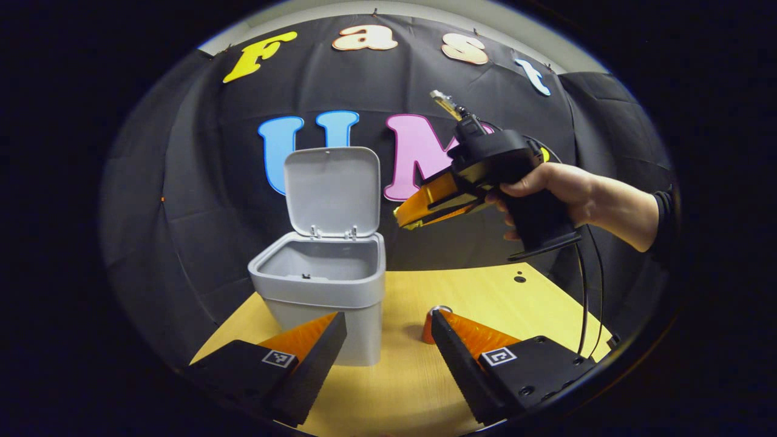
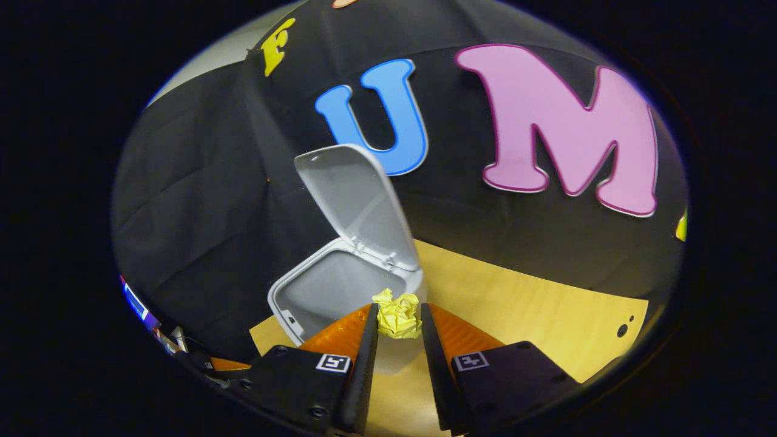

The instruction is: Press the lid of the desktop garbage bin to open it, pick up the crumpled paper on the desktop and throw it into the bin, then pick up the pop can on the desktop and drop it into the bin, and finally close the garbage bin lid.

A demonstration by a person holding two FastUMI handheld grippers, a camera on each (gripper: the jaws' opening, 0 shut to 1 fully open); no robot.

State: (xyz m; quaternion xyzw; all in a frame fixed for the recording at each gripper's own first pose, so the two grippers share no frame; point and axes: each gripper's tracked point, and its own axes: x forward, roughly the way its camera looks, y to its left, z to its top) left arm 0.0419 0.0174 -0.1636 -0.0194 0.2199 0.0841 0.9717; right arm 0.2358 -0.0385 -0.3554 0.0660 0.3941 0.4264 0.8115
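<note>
One bin [image 1: 322,285] stands open on the wooden table [image 1: 485,297], its lid [image 1: 332,191] tipped up at the back.

In the left gripper view the part of the bin's inside that shows looks bare; its bottom is hidden by the front wall. In the right gripper view the right gripper [image 2: 399,321] pinches the crumpled paper [image 2: 398,314] between both fingers, held just beside the bin's rim and above the table. The left gripper [image 1: 382,331] hangs low with its fingers spread wide and nothing between them. The can [image 1: 430,325] stands on the table right of the bin, mostly hidden behind one finger. A hand [image 1: 570,194] holds the right gripper up to the right of the lid.
</note>
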